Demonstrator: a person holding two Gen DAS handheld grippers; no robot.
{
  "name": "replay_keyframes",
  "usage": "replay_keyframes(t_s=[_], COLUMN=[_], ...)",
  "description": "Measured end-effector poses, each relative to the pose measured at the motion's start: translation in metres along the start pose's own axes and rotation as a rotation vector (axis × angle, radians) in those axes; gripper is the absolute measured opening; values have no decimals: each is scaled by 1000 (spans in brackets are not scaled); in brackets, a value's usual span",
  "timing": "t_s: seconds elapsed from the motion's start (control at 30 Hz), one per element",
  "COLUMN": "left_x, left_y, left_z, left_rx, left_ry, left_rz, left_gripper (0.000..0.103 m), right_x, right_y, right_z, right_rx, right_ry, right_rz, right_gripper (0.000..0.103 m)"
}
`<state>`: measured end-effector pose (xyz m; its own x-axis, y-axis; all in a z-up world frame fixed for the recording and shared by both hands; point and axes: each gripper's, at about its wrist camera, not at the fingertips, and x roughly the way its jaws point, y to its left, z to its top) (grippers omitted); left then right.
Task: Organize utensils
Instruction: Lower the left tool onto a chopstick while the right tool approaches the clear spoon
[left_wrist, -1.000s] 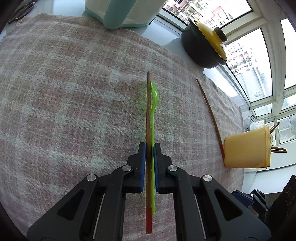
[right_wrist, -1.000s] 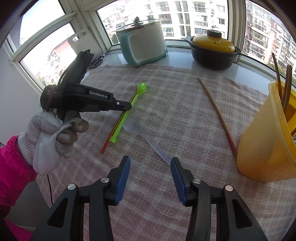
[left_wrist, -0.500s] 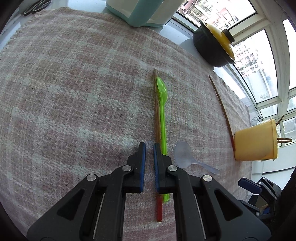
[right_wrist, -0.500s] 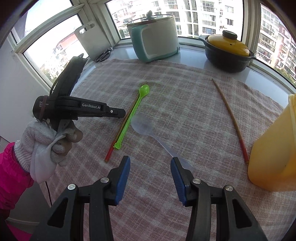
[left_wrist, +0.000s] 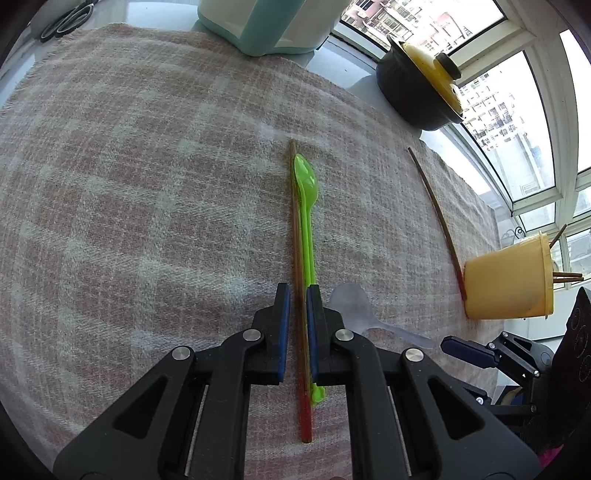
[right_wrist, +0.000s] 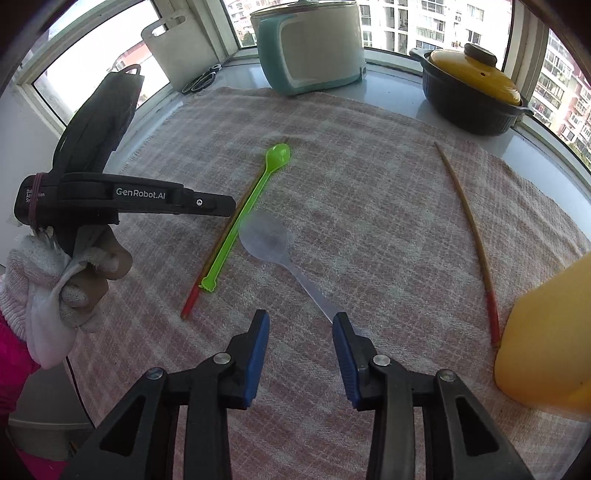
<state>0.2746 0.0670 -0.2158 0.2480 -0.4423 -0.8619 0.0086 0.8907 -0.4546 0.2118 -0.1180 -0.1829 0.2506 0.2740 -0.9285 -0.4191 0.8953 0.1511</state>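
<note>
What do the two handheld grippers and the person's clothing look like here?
Both grippers, left and right, are black plastic with blue-padded jaws and silver screws. The left one reads "GenRobot.AI" in white, with a rubber band around its rear. The hand wears a white knit glove and a pink sleeve.

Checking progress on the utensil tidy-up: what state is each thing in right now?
Left gripper: shut, above the table, holding nothing.
Right gripper: open, jaws just closing, empty.
Green spoon: flat on cloth.
Clear spoon: flat on cloth.
Left chopstick: flat beside green spoon.
Right chopstick: flat on cloth.
Yellow cup: upright, chopsticks inside.
Pot: lidded.
</note>
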Motion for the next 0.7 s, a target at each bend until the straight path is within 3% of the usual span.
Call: replay_keyframes(t_s=[0.2, 0.53, 0.7], left_x=[12, 15, 18], left_y=[-1, -19, -20], left_z=[5, 9, 11], left_rx=[-9, 106, 107], left_ry=[20, 25, 23], left_rz=[-4, 130, 151], left_gripper=[6, 6, 6], right_x=[26, 45, 46], right_y=[8, 3, 3], right_z=[16, 26, 28], right_rx=[-52, -68, -79], right_ry=[50, 82, 89], right_rz=[-27, -70, -53], right_gripper=[33, 29, 29])
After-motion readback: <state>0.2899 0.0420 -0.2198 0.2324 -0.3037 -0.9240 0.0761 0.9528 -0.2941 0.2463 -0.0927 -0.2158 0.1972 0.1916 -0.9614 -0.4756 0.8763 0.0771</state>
